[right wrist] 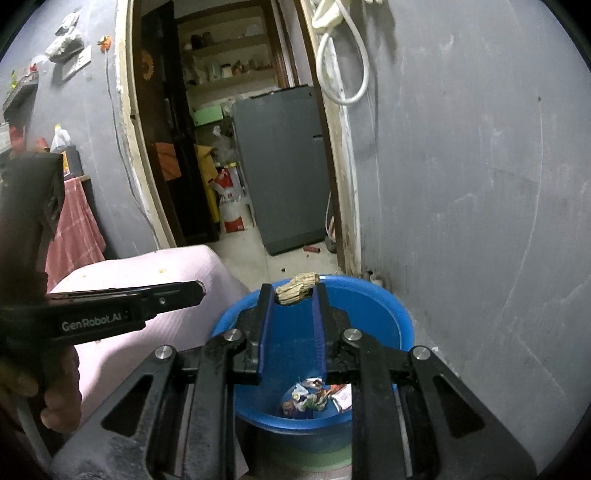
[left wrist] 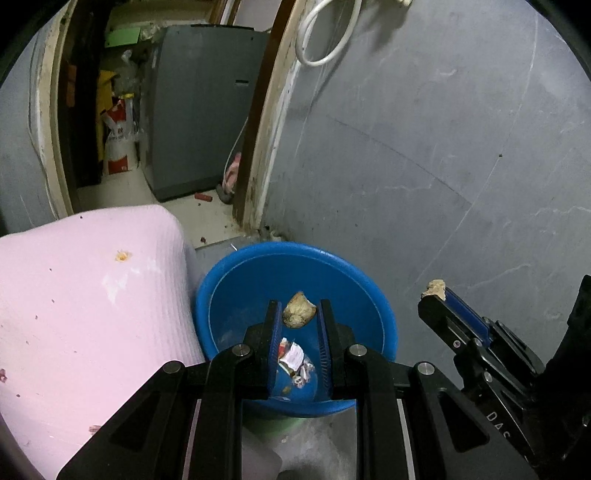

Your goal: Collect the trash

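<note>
A blue plastic tub point(left wrist: 221, 295) point(right wrist: 391, 314) stands on the floor by the grey wall with crumpled wrappers point(left wrist: 295, 363) point(right wrist: 314, 397) in its bottom. My left gripper point(left wrist: 298, 312) is shut on a tan crumpled scrap point(left wrist: 298, 314), held over the tub. My right gripper point(right wrist: 294, 291) is shut on another tan crumpled scrap point(right wrist: 297, 288), held above the tub's far rim; it also shows at the right of the left wrist view point(left wrist: 437, 295). The left gripper appears at the left of the right wrist view point(right wrist: 195, 290).
A surface with a pink cover point(left wrist: 85, 295) point(right wrist: 147, 273) stands left of the tub. The grey wall point(left wrist: 443, 166) is close on the right. Behind, a doorway opens on a grey appliance point(left wrist: 199, 122) point(right wrist: 284, 166) and bags. A white cable point(left wrist: 325, 33) hangs on the wall.
</note>
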Available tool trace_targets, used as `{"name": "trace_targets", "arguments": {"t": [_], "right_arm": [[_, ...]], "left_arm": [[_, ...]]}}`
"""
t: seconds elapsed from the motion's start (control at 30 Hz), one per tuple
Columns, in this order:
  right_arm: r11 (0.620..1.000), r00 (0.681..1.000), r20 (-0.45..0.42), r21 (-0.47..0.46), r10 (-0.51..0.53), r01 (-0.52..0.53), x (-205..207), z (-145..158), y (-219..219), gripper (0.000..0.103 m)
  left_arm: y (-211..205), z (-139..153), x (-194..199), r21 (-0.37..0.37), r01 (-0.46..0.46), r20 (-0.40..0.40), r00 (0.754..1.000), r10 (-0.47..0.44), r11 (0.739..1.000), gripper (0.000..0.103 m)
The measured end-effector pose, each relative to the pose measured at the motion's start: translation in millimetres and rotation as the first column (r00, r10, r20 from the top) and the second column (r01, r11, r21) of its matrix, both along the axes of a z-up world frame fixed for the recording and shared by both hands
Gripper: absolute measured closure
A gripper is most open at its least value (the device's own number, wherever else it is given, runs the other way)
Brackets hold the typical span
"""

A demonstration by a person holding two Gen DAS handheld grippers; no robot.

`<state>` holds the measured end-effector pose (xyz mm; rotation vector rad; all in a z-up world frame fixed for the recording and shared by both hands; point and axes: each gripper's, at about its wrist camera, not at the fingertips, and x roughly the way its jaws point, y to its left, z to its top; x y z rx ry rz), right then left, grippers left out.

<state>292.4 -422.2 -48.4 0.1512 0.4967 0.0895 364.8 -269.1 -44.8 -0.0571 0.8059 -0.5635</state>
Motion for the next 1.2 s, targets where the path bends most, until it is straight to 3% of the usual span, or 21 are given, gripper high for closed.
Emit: {"name": "trace_targets", "arguments": {"t": [0.37, 0.5, 0.7, 0.9, 0.97, 1.03, 1.2], "right_arm": [[0.999, 0.997, -0.072, 0.033, -0.005, 0.008, 8.6, -11.8, -7.5, 0.082], [0.999, 0.997, -0.082, 0.034, -0.007, 0.010, 10.6, -12.2, -7.4, 0.082], [0.999, 0.998, -0.066, 0.032, -0.022, 0.024, 10.0, -4.5, -8.8, 0.078], [0.999, 0.999, -0.033, 0.021, -0.040, 0.041, 3.2, 6.6, -9.9, 0.065], [0.999, 0.999, -0.022, 0.019, -0.047, 0.047, 0.7, 12.0, -9.4, 0.058], [0.998, 0.998, -0.011, 0.020, -0.054, 0.054, -2.0, 17.5, -9.3, 0.051], [0.997, 0.997, 0.019, 0.017, -0.070, 0.069, -9.0, 32.6, -5.9, 0.030]], "left_arm": [[-5.4, -16.2, 9.1, 0.024, 0.006, -0.067, 0.998, -0.005, 1.000, 0.086], [-1.5, -16.2, 10.7, 0.009, 0.003, -0.076, 0.997, -0.003, 1.000, 0.072], [1.1, -12.1, 9.7, -0.006, -0.010, -0.072, 0.997, 0.009, 1.000, 0.064], [13.4, 0.7, 6.8, -0.025, -0.043, -0.050, 0.998, 0.042, 0.999, 0.046], [18.4, 6.0, 4.6, -0.028, -0.059, -0.037, 0.998, 0.058, 0.998, 0.037], [27.2, 12.2, 1.8, -0.032, -0.090, -0.020, 0.996, 0.089, 0.995, 0.023], [49.5, 25.9, -5.3, -0.049, -0.156, 0.016, 0.988, 0.157, 0.987, 0.009]]}}
